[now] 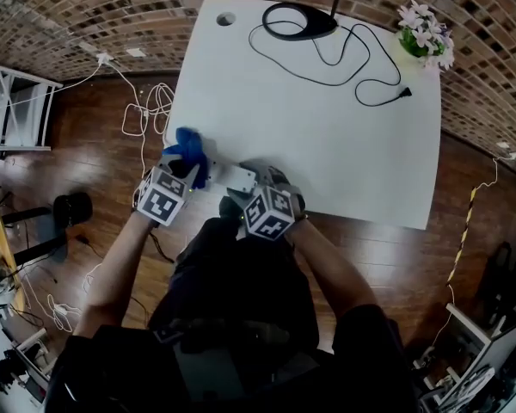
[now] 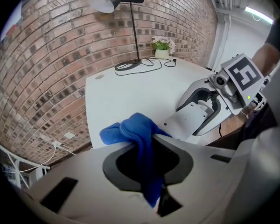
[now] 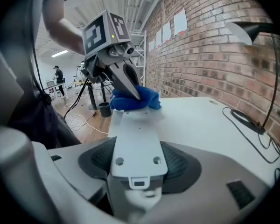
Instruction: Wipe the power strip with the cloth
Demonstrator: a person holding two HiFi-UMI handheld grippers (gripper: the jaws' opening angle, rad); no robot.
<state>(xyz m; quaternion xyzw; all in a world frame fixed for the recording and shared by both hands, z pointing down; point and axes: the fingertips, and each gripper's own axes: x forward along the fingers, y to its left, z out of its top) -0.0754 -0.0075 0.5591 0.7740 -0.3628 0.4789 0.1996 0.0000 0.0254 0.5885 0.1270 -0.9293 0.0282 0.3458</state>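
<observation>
Blue cloth [image 1: 189, 151] sits bunched in the left gripper [image 1: 189, 169] in the head view, and the jaws are pressed tight on it. The cloth lies against the far end of the white power strip [image 1: 232, 177], which is over the table [image 1: 327, 144] near its front-left corner. The right gripper [image 1: 251, 183] holds the near end of the strip with its jaws set wide. I count one cloth, one strip, two grippers, one lamp [image 1: 299, 20] and one pot of flowers [image 1: 424, 37].

From the left gripper view, the single cloth fills the narrow gap between the jaws, and much of it hangs loose. I think a hard stroke could pull it out.

From the right gripper view, the strip sits between the pads, gripped by its sides at one end only. Pressure at the far end, where the cloth touches, may turn the strip or slide it out of the grip. The table edge is near, so it could fall to the floor. Two screw holes show on its upper face.
</observation>
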